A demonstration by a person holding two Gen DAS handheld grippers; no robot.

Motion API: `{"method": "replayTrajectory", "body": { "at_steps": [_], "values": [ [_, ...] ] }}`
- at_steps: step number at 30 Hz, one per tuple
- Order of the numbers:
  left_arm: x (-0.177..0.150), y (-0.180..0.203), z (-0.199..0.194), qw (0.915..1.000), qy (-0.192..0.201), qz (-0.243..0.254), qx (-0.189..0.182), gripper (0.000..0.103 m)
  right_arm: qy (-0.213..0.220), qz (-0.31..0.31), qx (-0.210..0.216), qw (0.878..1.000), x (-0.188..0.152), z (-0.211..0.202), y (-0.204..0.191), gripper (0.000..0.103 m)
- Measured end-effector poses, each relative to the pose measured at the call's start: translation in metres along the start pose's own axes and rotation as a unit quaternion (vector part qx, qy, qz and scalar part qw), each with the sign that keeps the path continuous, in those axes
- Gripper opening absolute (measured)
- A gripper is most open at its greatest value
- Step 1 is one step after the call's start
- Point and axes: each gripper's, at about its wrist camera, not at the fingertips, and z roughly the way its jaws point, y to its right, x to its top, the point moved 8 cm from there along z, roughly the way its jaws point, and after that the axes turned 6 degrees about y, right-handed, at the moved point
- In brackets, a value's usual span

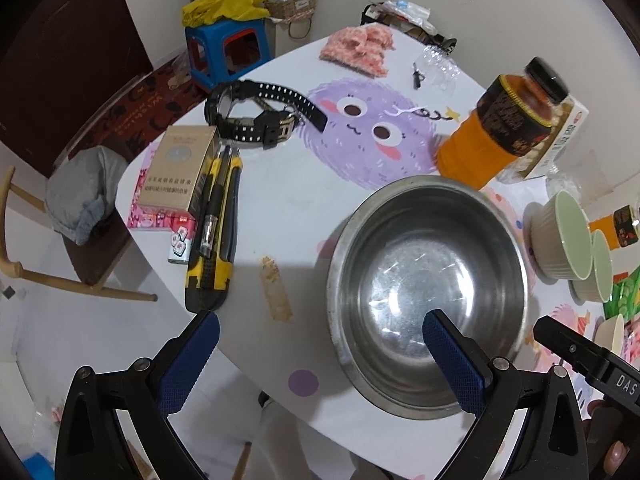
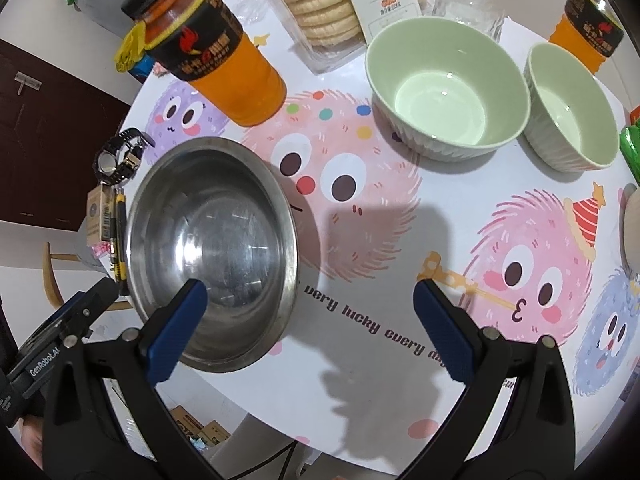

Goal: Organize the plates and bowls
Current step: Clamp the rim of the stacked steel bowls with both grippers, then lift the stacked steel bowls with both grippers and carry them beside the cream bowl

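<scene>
A steel bowl (image 1: 428, 292) (image 2: 212, 248) stands upright and empty near the table's front edge. My left gripper (image 1: 322, 320) is open above the bowl's left rim, one blue finger (image 1: 452, 364) over the inside and the other off the table edge. My right gripper (image 2: 310, 287) is open too, straddling the bowl's right rim, one finger (image 2: 176, 328) over the inside. No pad touches the bowl. Two ribbed green bowls, a larger one (image 2: 448, 84) (image 1: 564, 236) and a smaller one (image 2: 568, 108) (image 1: 596, 268), stand side by side further back.
An orange drink bottle (image 1: 492, 132) (image 2: 212, 60) stands behind the steel bowl, a second bottle (image 2: 588, 28) and a biscuit pack (image 2: 320, 0) behind the green bowls. A watch (image 1: 256, 114), a box (image 1: 176, 168) and a utility knife (image 1: 212, 236) lie left. A chair (image 1: 60, 220) stands beyond the table edge.
</scene>
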Motion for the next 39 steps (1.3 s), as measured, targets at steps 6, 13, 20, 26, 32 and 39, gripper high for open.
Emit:
{"method": "replayTrajectory", "body": {
  "at_steps": [6,13,20,26,32,39],
  "values": [
    [0.000,-0.003,0.024,0.9998,-0.021,-0.006,-0.003,0.103,-0.010,0.000,-0.001,1.000,0.007,0.016,-0.002,0.103],
    [0.000,0.003,0.045,0.9991,-0.039,0.000,-0.018,0.103,-0.033,-0.022,-0.003,0.999,0.010,0.033,-0.012,0.103],
    [-0.006,0.007,0.057,0.9980,-0.060,0.008,-0.018,0.103,-0.047,-0.040,0.006,0.998,0.004,0.043,-0.022,0.102],
    [-0.004,0.009,0.055,0.9980,-0.058,0.024,-0.001,0.079,-0.058,-0.058,0.010,0.997,-0.003,0.046,-0.033,0.049],
    [0.001,0.014,0.048,0.9982,-0.044,0.037,0.014,0.020,-0.049,-0.061,-0.013,0.997,0.001,0.042,-0.024,0.014],
    [-0.002,0.016,0.042,0.9985,-0.039,0.037,0.006,0.019,-0.029,-0.068,0.003,0.997,0.008,0.028,-0.029,0.013]
  ]
}}
